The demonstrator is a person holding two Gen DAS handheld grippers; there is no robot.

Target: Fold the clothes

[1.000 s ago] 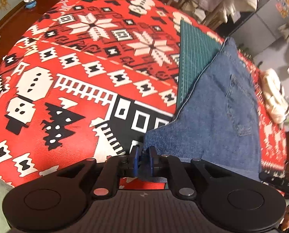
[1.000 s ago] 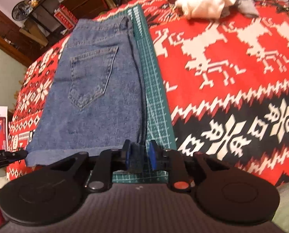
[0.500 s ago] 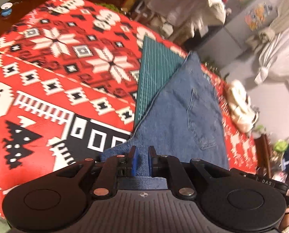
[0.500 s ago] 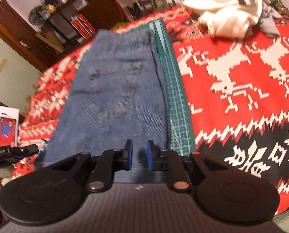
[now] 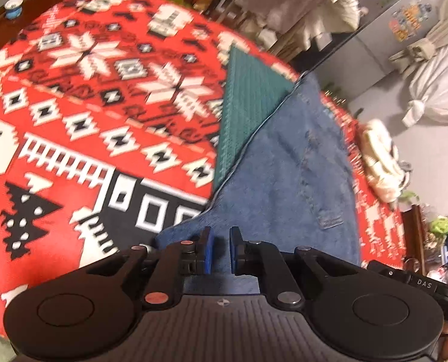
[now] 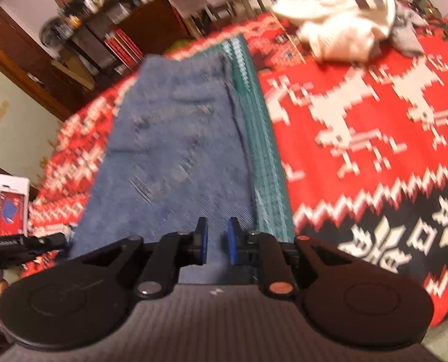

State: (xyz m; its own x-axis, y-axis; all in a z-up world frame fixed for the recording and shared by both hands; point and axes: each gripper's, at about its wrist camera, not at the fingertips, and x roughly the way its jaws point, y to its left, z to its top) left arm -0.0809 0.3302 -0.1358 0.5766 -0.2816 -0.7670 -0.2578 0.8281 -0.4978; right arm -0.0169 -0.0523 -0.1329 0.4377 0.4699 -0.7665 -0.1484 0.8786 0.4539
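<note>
Closest to me, the left gripper hangs over the near hem of a pair of blue denim shorts. Its blue-padded jaws stand a narrow gap apart, and whether cloth sits between them cannot be told, since the denim seen in the gap may only lie below. The right gripper hangs over the same hem nearer the other corner, its jaws likewise slightly parted, and again I cannot say whether it pinches anything.

The risk, as I judge it, lies in that narrow gap: if either pair of jaws has only a thin bite or none at all, one corner will drop as the hem is lifted, and the fold will land crooked. The denim is thick and stiff at the hem, so it could also slip out of loosely closed pads. Both views are blurred, which suggests quick motion and makes a bad catch more likely.

The shorts lie flat, back pocket up, partly on a green gridded cutting mat and partly on the red, white and black patterned blanket covering the bed. Farther off, near the far edge, sits a rumpled heap of white clothing, well apart from the shorts.
</note>
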